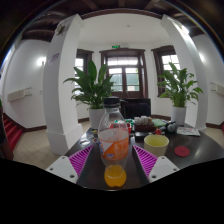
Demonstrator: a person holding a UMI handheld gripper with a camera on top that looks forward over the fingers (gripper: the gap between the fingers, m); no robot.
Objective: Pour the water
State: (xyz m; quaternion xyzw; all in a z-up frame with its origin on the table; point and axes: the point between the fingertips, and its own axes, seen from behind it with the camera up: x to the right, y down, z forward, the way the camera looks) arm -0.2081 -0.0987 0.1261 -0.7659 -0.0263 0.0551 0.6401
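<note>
Jaws spread, pink pads (pixel 80 160) showing at either side, gripper (pixel 113 163) centred on a clear bottle (pixel 114 140) standing upright on the dark bench (pixel 200 150). Bottle sits between the pads; contact with either cannot be confirmed. Orange cup (pixel 115 177) lies nearest, below the bottle, probably the receiving vessel. Right of the bottle: yellow bowl (pixel 156 142), then red lid (pixel 182 151) farther right. Judgement: approach lined up for a side grasp, pour not yet begun.

- We see white walls (pixel 25 75) and a white pillar (pixel 62 80).
- We face dark-framed windows (pixel 124 72) (daylight behind), flanked by two leafy potted plants (pixel 95 88).
</note>
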